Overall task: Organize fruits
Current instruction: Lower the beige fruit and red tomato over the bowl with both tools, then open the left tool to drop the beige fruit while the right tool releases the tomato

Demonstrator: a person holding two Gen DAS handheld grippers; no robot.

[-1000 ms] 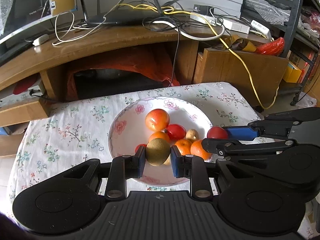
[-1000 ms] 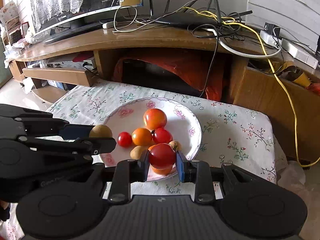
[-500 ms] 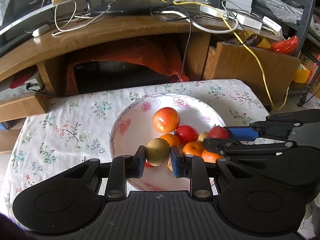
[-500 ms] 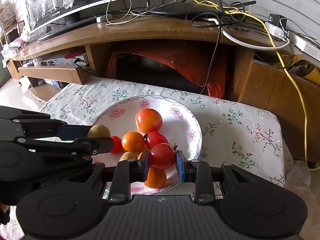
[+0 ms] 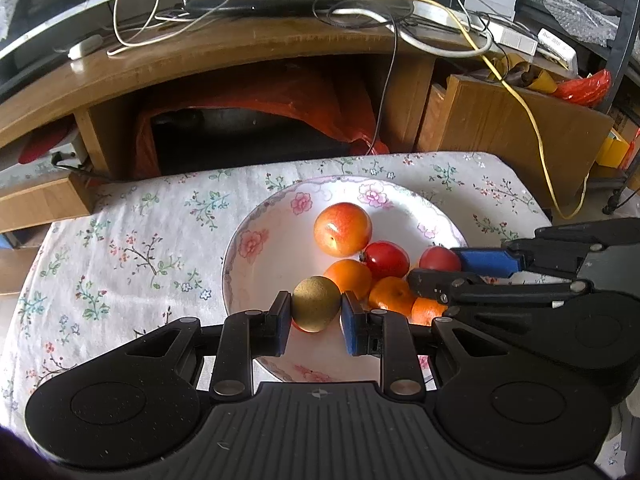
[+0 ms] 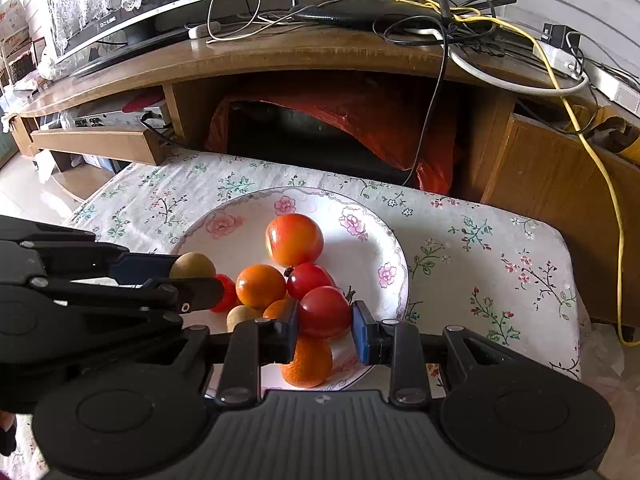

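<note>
From the left wrist view, the left gripper is clamped on a kiwi, an egg-shaped fruit with dull, finely grained olive-brown skin, squeezed between flat blue pads on black fingers. It hangs over the near part of a wide, shallow ceramic bowl, glossy white with pink flowers painted round its rim. Inside the bowl lie a large smooth red-orange apple, a shiny red tomato and several dimpled oranges packed close together. The bowl sits on a soft white tablecloth printed with small floral sprigs, and behind it runs a curved, polished wooden desk strewn with cables. The right gripper reaches in from the right edge, its matte black fingers gripping a second red fruit. From the right wrist view, the right gripper is closed on a round, glossy red tomato above the bowl's near edge, with a pebbled orange directly below it. The apple, another orange and a tomato cluster at the centre. At left, the left gripper holds the kiwi over the bowl's left side.
</note>
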